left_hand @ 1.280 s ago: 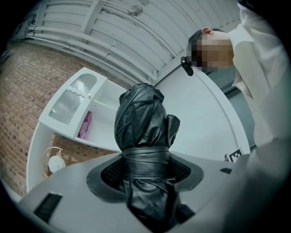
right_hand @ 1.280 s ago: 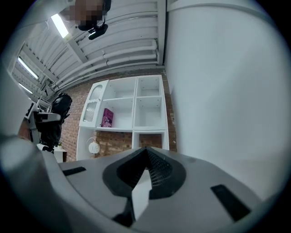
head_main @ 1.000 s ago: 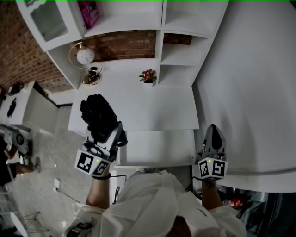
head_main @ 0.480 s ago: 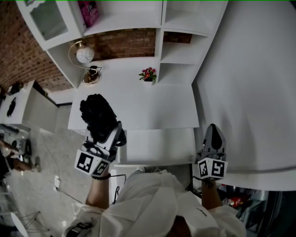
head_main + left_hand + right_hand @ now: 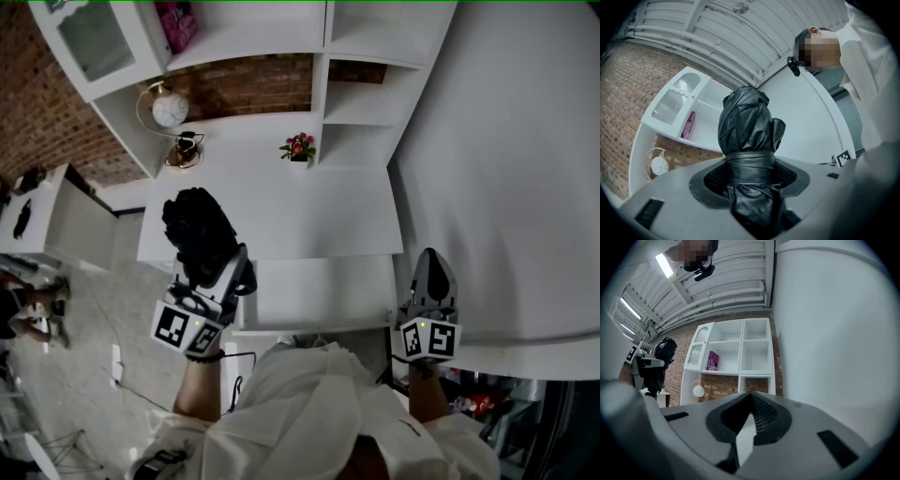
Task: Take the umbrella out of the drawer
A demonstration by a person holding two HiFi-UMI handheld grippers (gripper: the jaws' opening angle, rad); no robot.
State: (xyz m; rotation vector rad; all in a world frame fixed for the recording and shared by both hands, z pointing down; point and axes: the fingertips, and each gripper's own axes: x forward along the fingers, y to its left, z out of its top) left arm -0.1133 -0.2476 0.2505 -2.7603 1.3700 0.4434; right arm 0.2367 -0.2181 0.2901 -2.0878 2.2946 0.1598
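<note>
A black folded umbrella [image 5: 197, 232] is held in the left tongs [image 5: 225, 274], which are closed on its lower part; the wrap strap is seen just beyond the pads in the left gripper view. The umbrella is out of the drawer [image 5: 319, 292] and is raised above the left near corner of the white table [image 5: 309, 211], its bundled end pointing away and slightly upward. The drawer is seen projecting from under the table's near edge, between the two tongs, and nothing can be made out on its white surface.

The right tongs [image 5: 430, 274] are held level just beside the drawer's right end, close to the white wall [image 5: 506, 169]. Their tips are brought together and nothing is gripped between them.

At the far edge of the table a small pot of red flowers [image 5: 299, 150] is set, and further left a round white clock [image 5: 170, 111] in a gold ring stand. A white shelf unit [image 5: 272, 42] is mounted above against a brick wall [image 5: 253, 89], and a pink book [image 5: 178, 23] is kept on its upper left shelf.
</note>
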